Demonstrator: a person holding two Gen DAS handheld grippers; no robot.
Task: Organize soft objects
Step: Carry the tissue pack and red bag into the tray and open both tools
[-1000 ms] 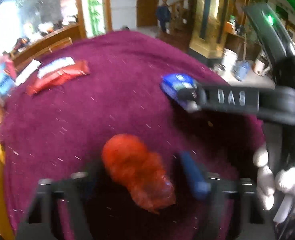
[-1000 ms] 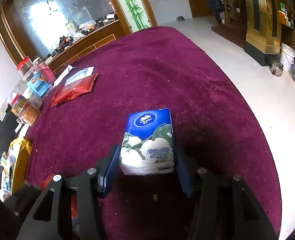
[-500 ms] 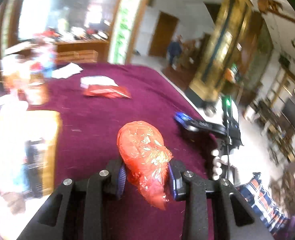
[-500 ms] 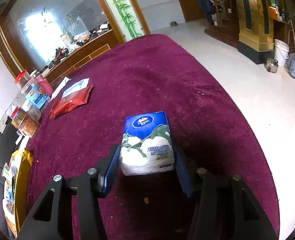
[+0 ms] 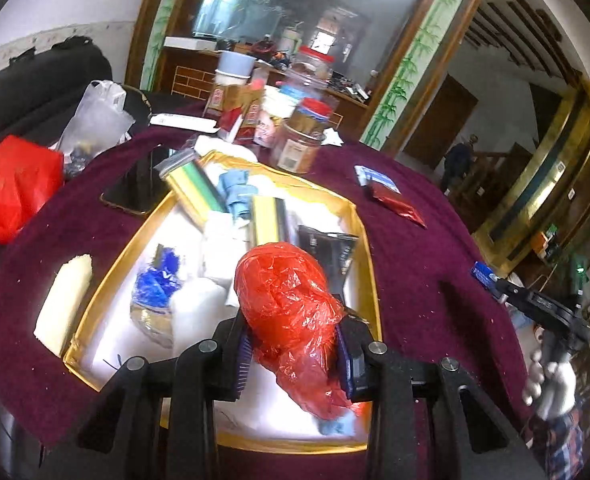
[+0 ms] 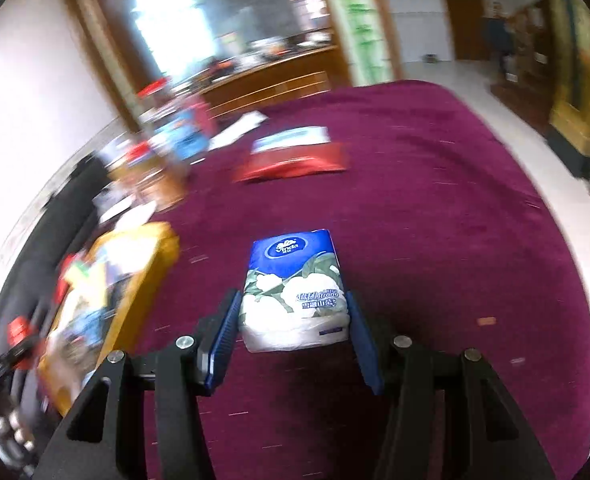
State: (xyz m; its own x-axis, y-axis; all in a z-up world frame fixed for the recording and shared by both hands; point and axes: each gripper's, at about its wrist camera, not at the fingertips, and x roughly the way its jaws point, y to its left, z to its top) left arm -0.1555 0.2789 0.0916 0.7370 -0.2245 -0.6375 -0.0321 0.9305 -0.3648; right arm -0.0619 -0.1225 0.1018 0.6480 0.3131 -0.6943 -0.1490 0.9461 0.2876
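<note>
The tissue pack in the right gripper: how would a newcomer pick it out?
Start from the maroon tablecloth. Over its near part, the right gripper clamps the tissue pack. Unlike the flat red packet farther back, it is blue-topped with white flowers.

Yellow box point(image 6: 151, 264), left of the right tongs: motion-blurred; contents unreadable.
Jars point(image 6: 175, 140), far left beyond the right tongs: smeared, labels illegible.
Box floor under the red plastic bag point(image 5: 291, 312): hidden by bag and left tongs.
Right gripper point(image 5: 491, 280), seen right of the left tongs: its load mostly hidden.
Distant person point(image 5: 459, 160): too small.
</note>
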